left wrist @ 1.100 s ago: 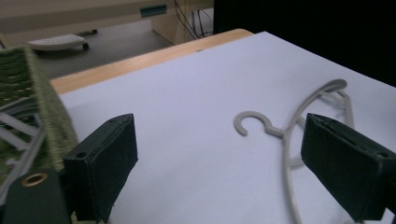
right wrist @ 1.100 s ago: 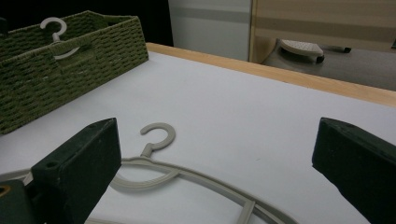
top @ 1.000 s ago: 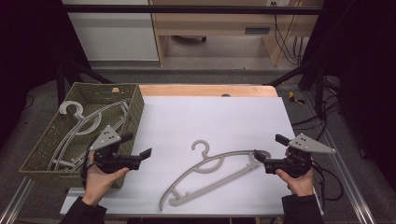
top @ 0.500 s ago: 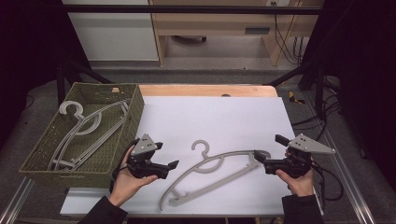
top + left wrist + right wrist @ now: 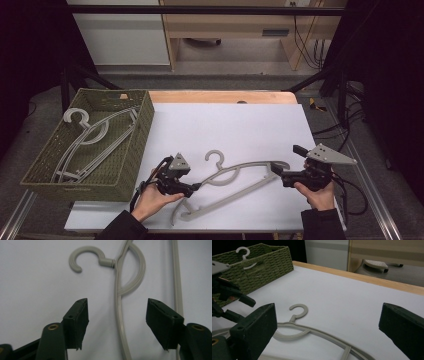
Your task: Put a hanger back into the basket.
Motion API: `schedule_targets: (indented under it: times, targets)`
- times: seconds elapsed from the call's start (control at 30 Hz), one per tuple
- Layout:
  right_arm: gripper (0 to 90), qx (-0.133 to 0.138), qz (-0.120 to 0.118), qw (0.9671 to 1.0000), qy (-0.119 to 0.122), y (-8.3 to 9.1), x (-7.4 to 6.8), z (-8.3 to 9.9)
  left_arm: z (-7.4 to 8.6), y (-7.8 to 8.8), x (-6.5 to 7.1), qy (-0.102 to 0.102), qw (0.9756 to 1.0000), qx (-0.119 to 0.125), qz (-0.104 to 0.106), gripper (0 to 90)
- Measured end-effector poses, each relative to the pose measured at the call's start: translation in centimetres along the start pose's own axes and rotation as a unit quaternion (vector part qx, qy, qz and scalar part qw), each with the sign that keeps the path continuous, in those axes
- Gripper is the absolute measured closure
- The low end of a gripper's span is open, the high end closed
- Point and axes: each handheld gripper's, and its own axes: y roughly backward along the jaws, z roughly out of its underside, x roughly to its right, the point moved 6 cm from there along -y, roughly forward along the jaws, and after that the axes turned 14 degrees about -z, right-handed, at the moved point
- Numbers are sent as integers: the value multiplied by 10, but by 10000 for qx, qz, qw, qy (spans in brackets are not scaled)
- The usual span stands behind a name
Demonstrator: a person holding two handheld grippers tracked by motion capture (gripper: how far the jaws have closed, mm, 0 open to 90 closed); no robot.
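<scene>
Left gripper closing on grey hanger lying flat on the white table, right of the basket.
Jaws straddle one arm, pads not yet touching; thin arm could slip out. Right gripper spread, empty, at the hanger's far end; contact unclear.

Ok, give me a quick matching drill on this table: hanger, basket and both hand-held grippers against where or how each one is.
1 hanger on the sheet
2 woven basket
3 left hand-held gripper
4 right hand-held gripper

a olive, holding hangers
b jaws astride the hanger's arm, apart from it
c open at the hanger's right end
d lying flat, grey

Pairs: 1-d, 2-a, 3-b, 4-c
</scene>
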Motion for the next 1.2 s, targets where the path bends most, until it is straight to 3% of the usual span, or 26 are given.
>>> schedule_targets:
  times: [0.3, 0.43, 0.6, 0.87, 0.93, 1.0, 1.03, 1.07, 1.2]
  targets:
    - [19, -20, -24, 10000, 7, -1, -1, 1, 12, -18, 8, -192, 9987, -473, 56, 551]
    - [19, -35, -27, 10000, 23, -2, 0, 1, 17, -26, 8, -225, 9975, -665, -53, 633]
    - [19, -32, -34, 10000, 19, -2, -1, 1, 18, -28, 11, -268, 9970, -726, -18, 708]
    - [19, -40, -31, 10000, 20, -2, -1, 1, 17, -27, 14, -129, 9961, -854, -154, 798]
    - [19, -65, -46, 10000, 37, -3, -1, 1, 18, -27, 14, 2, 9961, -866, -191, 807]
    - [19, -62, -33, 10000, 32, -3, -2, 1, 18, -28, 12, 122, 9958, -826, -377, 817]
    - [19, -57, -43, 10000, 45, -3, -2, 1, 19, -28, 12, 277, 9956, -805, -390, 816]
    - [19, -40, -51, 10000, 49, -2, -2, 0, 19, -28, 11, 309, 9954, -818, -391, 816]
    - [19, -28, -30, 10000, 38, -1, -2, 0, 18, -27, 12, 234, 9951, -836, -477, 815]
